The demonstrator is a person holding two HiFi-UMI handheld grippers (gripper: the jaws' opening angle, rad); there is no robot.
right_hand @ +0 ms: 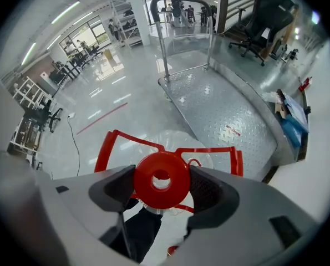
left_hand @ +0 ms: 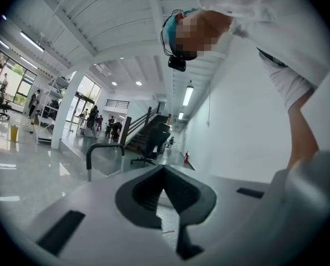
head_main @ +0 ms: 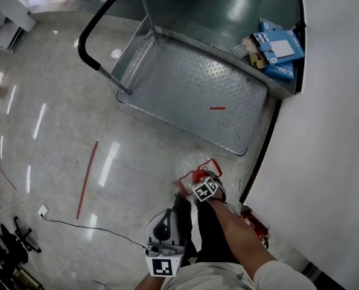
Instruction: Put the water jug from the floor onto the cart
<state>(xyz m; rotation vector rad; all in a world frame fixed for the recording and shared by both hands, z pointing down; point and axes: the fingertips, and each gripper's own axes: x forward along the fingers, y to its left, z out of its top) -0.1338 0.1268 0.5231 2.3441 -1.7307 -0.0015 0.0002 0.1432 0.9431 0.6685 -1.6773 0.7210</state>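
Observation:
The clear water jug (head_main: 190,164) with a red cap (right_hand: 161,180) and a red carry frame (right_hand: 118,142) hangs just above the floor, near the front corner of the metal cart (head_main: 197,92). My right gripper (head_main: 203,185) points steeply down and is shut on the cap, one pad against each side of it (right_hand: 161,186). My left gripper (head_main: 165,233) hangs low by my legs, pointing roughly level; its jaw tips meet with nothing between them (left_hand: 164,170). The cart's checker-plate deck is bare apart from a small red mark, and its black push handle (head_main: 101,23) stands at the far end.
Blue cardboard boxes (head_main: 279,50) lie by the cart's right side against a white wall (head_main: 336,132). A red tape line (head_main: 87,180) and a thin cable (head_main: 76,225) run over the glossy floor at left. A red object (head_main: 256,223) sits by the wall's base.

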